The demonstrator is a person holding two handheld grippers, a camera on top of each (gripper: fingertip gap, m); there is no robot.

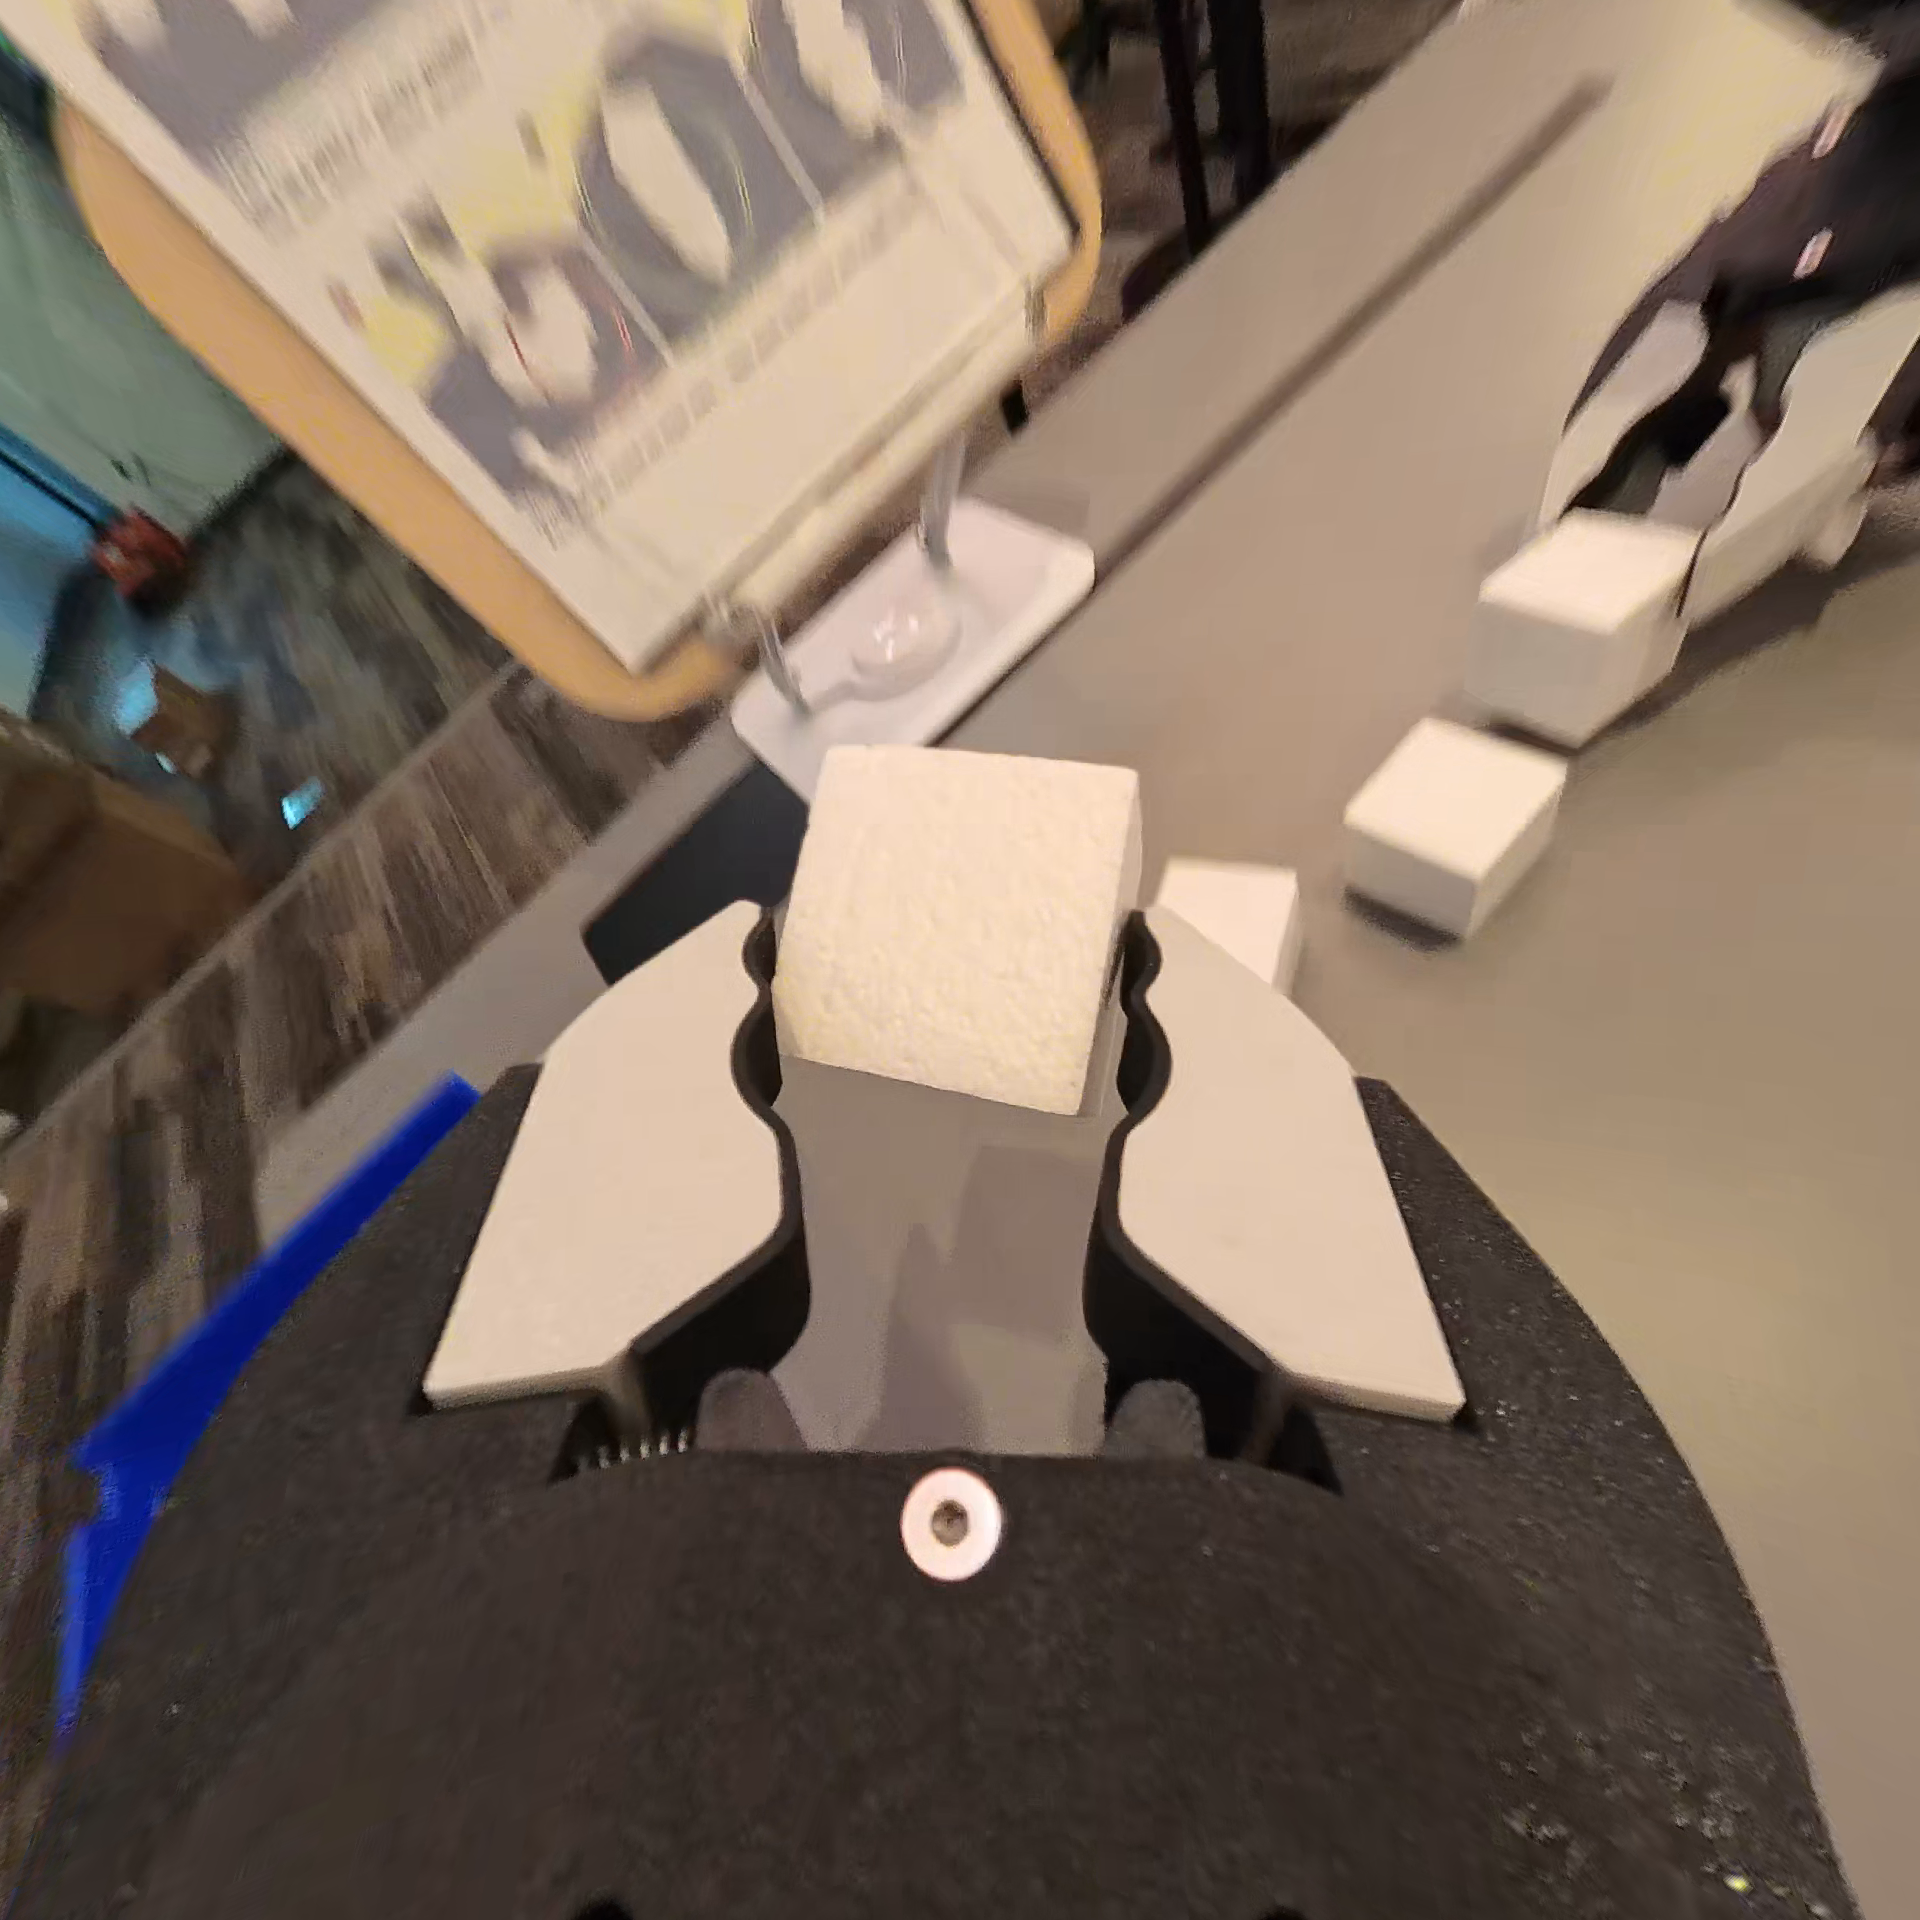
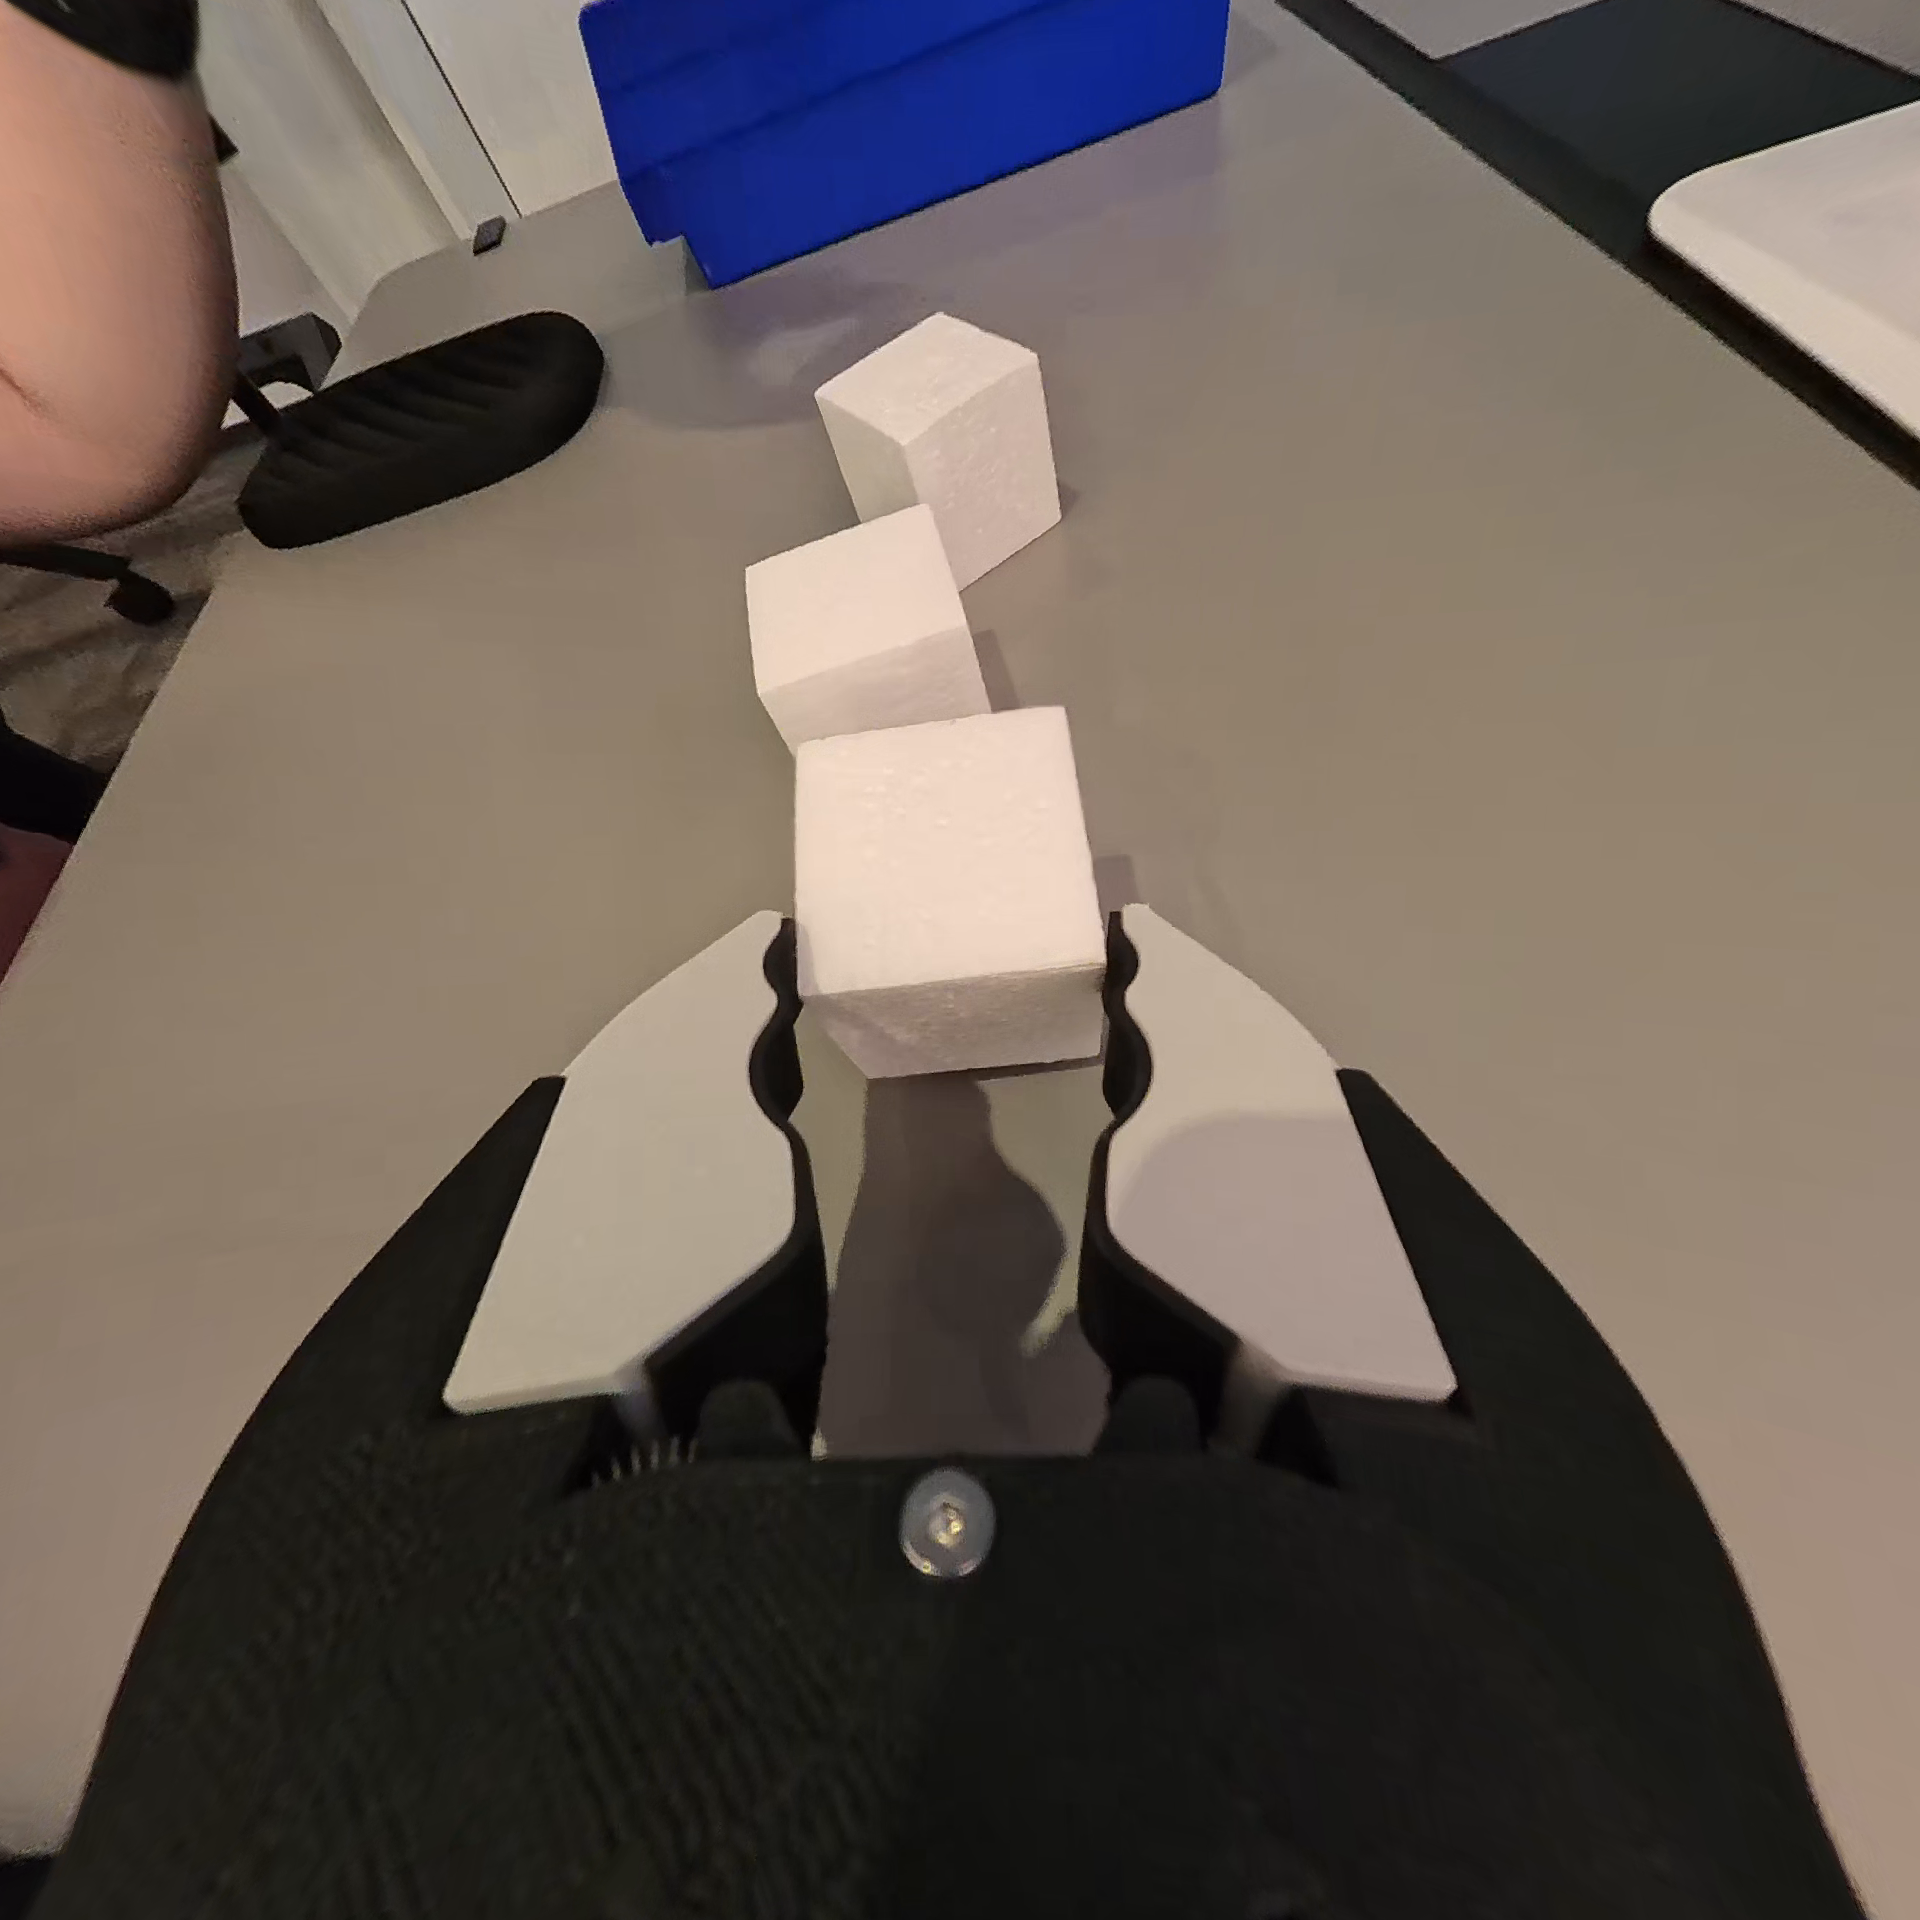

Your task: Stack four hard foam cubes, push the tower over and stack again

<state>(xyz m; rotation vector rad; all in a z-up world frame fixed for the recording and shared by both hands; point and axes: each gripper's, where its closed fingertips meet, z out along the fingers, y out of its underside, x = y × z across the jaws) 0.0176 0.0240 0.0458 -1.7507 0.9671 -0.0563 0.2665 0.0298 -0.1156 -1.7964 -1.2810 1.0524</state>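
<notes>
Left tool [image 1: 951,966] — pinching one foam cube [image 1: 951,914], raised off the surface [image 1: 1558,1247]. Right tool [image 2: 951,966] — gripping another cube [image 2: 945,883]; two loose cubes beyond. Risk: a skewed grip may seat cubes crooked, so the tower leans.

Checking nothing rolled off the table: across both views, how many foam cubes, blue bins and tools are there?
White hard foam cubes: 4
Blue plastic bin: 1
Two-finger tools: 2 (left tool, right tool)
Total: 7
</notes>
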